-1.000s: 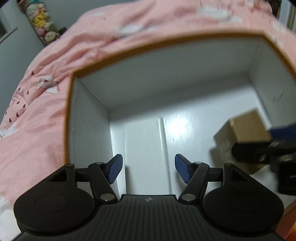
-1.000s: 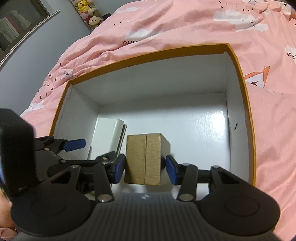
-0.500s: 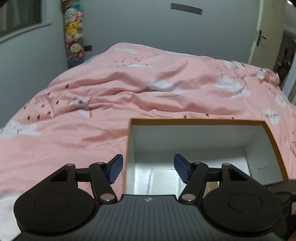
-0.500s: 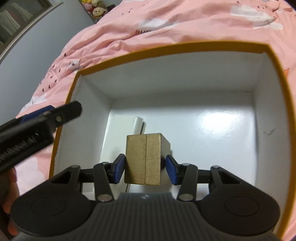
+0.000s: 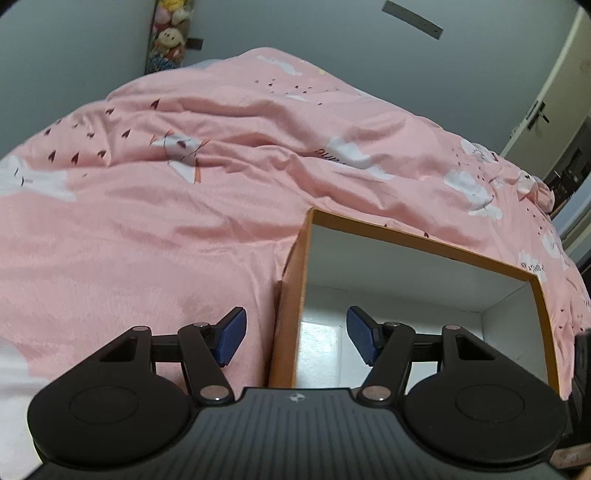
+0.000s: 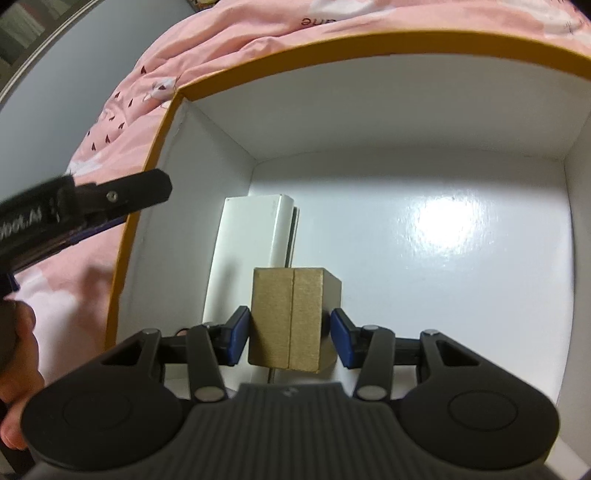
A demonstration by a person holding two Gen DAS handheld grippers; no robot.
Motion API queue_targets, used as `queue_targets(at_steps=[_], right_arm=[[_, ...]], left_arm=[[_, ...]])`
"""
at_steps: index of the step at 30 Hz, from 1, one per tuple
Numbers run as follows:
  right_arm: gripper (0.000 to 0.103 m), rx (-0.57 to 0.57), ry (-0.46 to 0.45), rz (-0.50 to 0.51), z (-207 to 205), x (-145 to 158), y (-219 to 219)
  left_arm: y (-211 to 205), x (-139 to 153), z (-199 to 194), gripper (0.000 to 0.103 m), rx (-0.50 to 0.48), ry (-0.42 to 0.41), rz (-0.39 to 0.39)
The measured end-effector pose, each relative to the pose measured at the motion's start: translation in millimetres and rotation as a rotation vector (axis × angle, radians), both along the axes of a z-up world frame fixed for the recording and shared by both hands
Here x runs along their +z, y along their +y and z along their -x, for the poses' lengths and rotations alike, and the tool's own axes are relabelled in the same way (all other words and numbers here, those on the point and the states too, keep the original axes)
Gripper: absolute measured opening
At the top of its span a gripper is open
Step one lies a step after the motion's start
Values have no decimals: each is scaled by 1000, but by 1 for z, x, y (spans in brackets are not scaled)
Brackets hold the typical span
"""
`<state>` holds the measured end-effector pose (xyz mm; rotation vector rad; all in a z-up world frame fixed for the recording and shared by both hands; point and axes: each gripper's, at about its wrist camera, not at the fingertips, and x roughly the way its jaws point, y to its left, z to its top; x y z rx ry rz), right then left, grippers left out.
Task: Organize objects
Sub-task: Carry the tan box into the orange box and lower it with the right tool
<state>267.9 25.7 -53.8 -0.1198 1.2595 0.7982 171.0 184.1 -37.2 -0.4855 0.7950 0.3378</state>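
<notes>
My right gripper (image 6: 290,334) is shut on a small brown cardboard box (image 6: 291,317) and holds it inside a large open box (image 6: 406,122) with white walls and an orange rim. A flat white box (image 6: 251,240) lies on the floor of the large box along its left wall, partly behind the brown box. My left gripper (image 5: 293,339) is open and empty, above the left rim of the large box (image 5: 291,295). It also shows at the left of the right wrist view (image 6: 92,206).
The large box sits on a bed with a pink printed duvet (image 5: 184,184). Grey walls and a door (image 5: 546,99) stand behind. Stuffed toys (image 5: 170,33) hang in the far corner. A hand (image 6: 14,350) shows at the left edge.
My left gripper has pulled up and out of the large box to its left rim. My right gripper has gone lower into the box with the brown box.
</notes>
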Motion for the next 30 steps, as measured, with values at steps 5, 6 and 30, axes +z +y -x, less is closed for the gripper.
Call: queue_targets(at_steps=[5,6,30], right_arm=[[49,61,-15,-3,-3,3,0],[49,89,-32,1,-3,6,1],[48,760,-619,78,-21,21,62]], left_arm=[[5,-7,-4,72,4,22,21],[5,-9,-5,72,8,27,30],[6,-39,-21,59,115,135,56]])
